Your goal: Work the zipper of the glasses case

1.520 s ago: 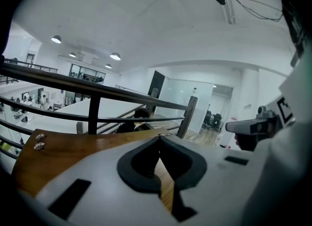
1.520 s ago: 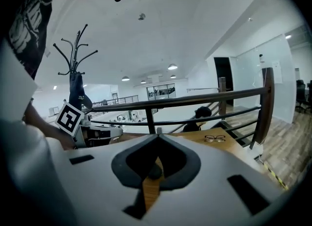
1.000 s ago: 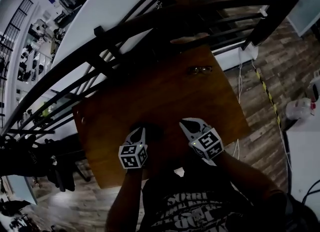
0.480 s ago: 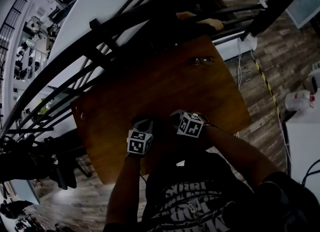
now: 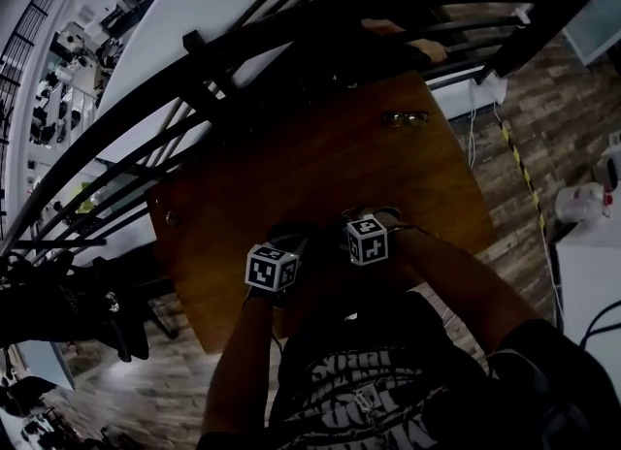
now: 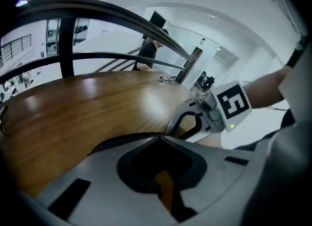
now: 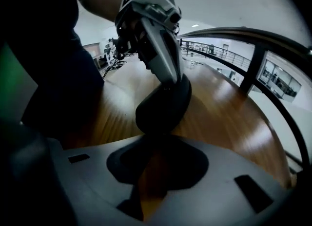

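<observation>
Left gripper (image 6: 158, 138): pitched down at the table (image 5: 291, 167), jaws closed. Its tips are against the far end of the dark glasses case (image 7: 163, 105); whether they pinch anything is unclear.

Right gripper (image 7: 155, 140): pointing steeply down, jaws slightly apart and just been opening. The case's near end is at the tips, with no pad pressing on it.

Since a second ago, both hands have lowered and drawn together at the case, and the right has rolled.

In the head view the case is lost in shadow between the grippers. The zipper is not discernible.
</observation>
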Demonstrator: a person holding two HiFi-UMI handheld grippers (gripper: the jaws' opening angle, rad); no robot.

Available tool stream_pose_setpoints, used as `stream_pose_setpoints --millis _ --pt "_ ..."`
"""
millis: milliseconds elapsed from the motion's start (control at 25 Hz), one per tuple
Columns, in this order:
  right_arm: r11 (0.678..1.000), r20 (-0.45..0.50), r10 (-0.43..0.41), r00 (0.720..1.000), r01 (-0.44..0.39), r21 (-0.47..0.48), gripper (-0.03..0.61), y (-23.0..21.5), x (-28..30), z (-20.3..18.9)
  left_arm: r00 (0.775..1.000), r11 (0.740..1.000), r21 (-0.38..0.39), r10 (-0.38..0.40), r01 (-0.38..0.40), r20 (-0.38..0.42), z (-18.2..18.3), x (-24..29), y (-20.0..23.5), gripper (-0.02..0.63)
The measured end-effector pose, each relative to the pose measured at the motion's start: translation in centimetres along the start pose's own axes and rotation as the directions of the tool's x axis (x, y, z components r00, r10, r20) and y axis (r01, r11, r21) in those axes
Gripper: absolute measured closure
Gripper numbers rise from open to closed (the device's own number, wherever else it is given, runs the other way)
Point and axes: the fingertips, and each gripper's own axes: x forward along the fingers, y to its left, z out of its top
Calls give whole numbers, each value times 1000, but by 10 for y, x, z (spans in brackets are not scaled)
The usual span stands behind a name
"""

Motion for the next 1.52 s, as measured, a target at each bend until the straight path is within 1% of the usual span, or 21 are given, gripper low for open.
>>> stream_pose_setpoints --millis 80,120,160,240,320,400,480,600,680,800,920,1000,1080,1160,1240,1320,1400,1520 --pt "998 2 11 1000 -11 -57 509 3 3 0 1000 1000 -9 -5 5 -6 -1 0 -1 607" --pt "998 3 11 1000 -11 -59 512 3 2 -2 1000 1000 -8 -4 4 -6 0 1 -1 607" --pt "999 3 2 1000 -2 -41 526 1 1 -3 1000 1000 -4 -2 2 -5 0 1 -2 607" --pt "999 3 -41 999 41 34 548 -3 -2 -7 1000 1000 9 5 -5 -7 1 2 -3 607" --pt "987 11 -90 996 88 134 560 -7 -6 -8 1000 1000 20 8 -8 -2 3 3 -1 607" --pt "973 13 -114 993 109 204 578 -7 -9 -7 1000 999 31 6 -6 7 4 5 1 607" --pt "968 8 -103 995 99 233 578 1 -9 -7 1000 999 51 -5 6 -8 4 7 -2 607" --pt "969 20 -48 999 42 244 580 26 -3 3 996 993 115 -23 32 -82 -2 8 -12 607" --pt "963 38 -34 999 23 268 580 45 3 12 993 987 153 -29 46 -111 -10 7 -17 607" --pt "934 53 -73 996 49 354 580 51 6 13 995 984 170 -30 46 -96 -14 5 -17 607" --pt "918 51 -109 993 80 388 580 50 8 11 998 984 176 -27 37 -57 -10 8 -17 607" --pt "922 43 -111 993 86 376 580 57 10 12 999 983 182 -27 35 -46 -9 10 -17 607" --pt "928 18 -140 990 125 350 580 54 12 12 998 981 187 -37 46 -52 -10 10 -17 607" --pt "925 -17 -186 982 181 334 580 42 10 7 996 980 191 -47 61 -77 -11 10 -16 607" --pt "926 -54 -209 976 215 309 580 33 11 -1 992 979 187 -56 76 -109 -14 11 -17 607" --pt "943 -81 -203 976 217 252 580 28 16 -7 991 980 180 -63 85 -122 -17 12 -17 607" --pt "958 -95 -205 974 219 184 580 22 18 -6 992 981 175 -64 83 -110 -18 11 -14 607" --pt "968 -103 -221 970 231 101 578 5 20 7 995 985 158 -60 73 -84 -22 5 -9 607"
